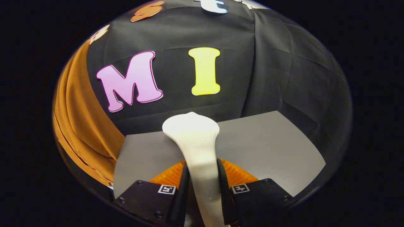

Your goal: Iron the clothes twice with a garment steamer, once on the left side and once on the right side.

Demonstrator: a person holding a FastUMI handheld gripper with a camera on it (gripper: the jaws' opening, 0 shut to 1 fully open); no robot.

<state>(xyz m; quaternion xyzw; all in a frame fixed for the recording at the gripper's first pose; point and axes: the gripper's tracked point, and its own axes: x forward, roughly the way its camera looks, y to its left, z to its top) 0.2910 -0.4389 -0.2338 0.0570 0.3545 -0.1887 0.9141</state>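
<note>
Steamer held in the grip, well apart from the garment — risk lies in the swing across.

At the left hangs the brown garment (80,126), draped in long folds against the booth's black wall, its lower edge falling beside the grey table (271,142). In the middle, the gripper (203,186) has both fingers clamped on the neck of the white steamer (197,148), whose broad head stands beyond the fingertips over the table. The head faces the wall, not the cloth. Judged hazards: the neck is smooth and tapers, so a twist while turning left could let it slip or rotate in the grip; the loose folds may bunch under the head; a pass begun too low could catch the table edge — neither side appears ironed yet.
</note>
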